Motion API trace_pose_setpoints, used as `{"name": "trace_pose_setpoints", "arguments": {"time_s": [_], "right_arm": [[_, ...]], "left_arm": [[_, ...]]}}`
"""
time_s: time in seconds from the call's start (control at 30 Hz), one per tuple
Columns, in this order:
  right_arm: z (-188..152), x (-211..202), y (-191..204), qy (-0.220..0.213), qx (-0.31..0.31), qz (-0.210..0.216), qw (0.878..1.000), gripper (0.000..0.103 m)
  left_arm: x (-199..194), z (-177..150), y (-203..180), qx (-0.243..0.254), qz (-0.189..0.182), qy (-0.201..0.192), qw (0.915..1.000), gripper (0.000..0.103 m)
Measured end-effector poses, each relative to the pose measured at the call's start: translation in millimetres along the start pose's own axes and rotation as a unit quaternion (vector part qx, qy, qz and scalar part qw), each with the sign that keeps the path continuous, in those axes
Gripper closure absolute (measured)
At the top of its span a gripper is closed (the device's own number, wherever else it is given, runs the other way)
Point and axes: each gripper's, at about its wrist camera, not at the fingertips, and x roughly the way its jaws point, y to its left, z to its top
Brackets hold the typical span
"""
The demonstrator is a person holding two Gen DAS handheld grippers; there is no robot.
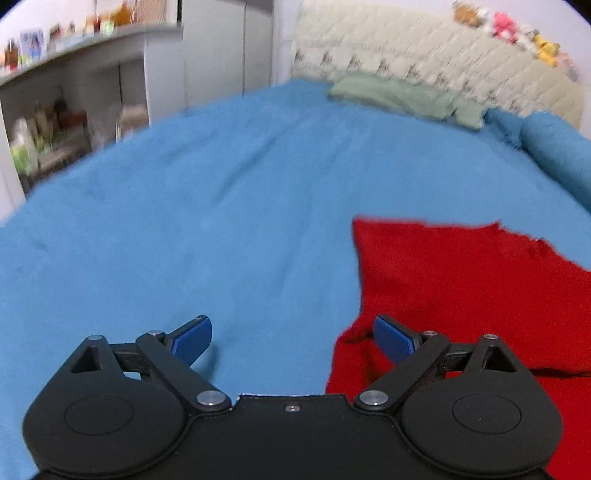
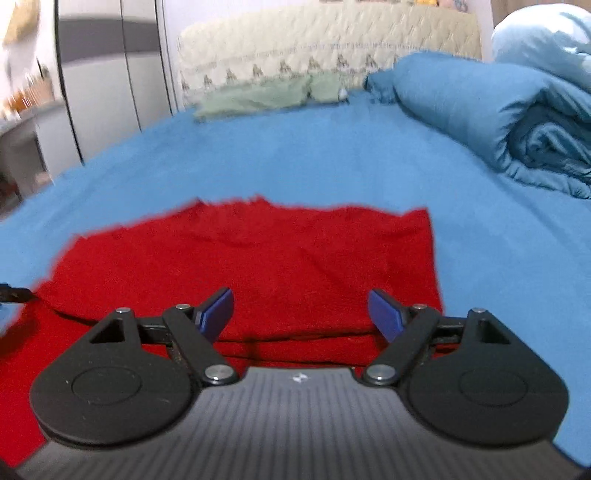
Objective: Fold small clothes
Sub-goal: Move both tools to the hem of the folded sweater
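The red garment [image 2: 258, 266] is lying flat on the blue bed sheet [image 1: 184, 221], well short of the quilted headboard [image 2: 332, 40]. The left hand-held gripper [image 1: 293, 338] is hovering spread at its left edge; the right hand-held gripper [image 2: 301, 310] is hovering spread above its near part.

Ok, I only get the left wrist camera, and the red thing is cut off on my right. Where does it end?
Observer: In the right wrist view, the red garment ends in a fairly straight side edge, with bare blue sheet beyond it.
Kid: Is the other claw holding it?
Observer: No. The right claw is open over the garment's near part, gripping nothing.
Kid: Anything else over there?
Observer: Paler blue bedding is piled behind the rolled blue duvet, far from the garment.
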Motion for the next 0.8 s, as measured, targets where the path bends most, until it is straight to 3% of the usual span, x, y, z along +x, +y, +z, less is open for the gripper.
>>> {"name": "trace_pose_setpoints", "arguments": {"time_s": [0.13,0.27,0.43,0.6,0.7,0.8], "right_arm": [[16.0,-77.7,-6.9,-0.034,-0.004,0.004,0.999,0.007],[15.4,-156.1,-10.3,-0.055,-0.032,-0.03,0.997,0.003],[-15.4,-232.8,-14.9,-0.033,-0.043,-0.032,0.998,0.002],[-68.6,-270.8,-14.1,0.027,-0.03,-0.018,0.999,0.003],[-105.0,-279.3,-10.6,0.055,-0.019,-0.022,0.998,0.003],[-134.2,-284.3,-6.4,0.063,-0.007,-0.045,0.997,0.004]], "left_arm": [[-64.9,7.6,12.6,0.026,-0.011,-0.034,0.999,0.001],[-137.5,-1.6,32.3,0.019,-0.059,-0.022,0.9979,0.0],[-203.7,-38.6,48.4,0.019,-0.09,0.021,0.9955,0.0],[-227.4,-98.3,51.0,0.025,-0.093,0.065,0.9933,0.001],[-231.6,-125.9,51.6,0.013,-0.114,0.083,0.99,0.002],[-228.1,-147.0,50.2,0.009,-0.128,0.097,0.9869,0.013]]}}
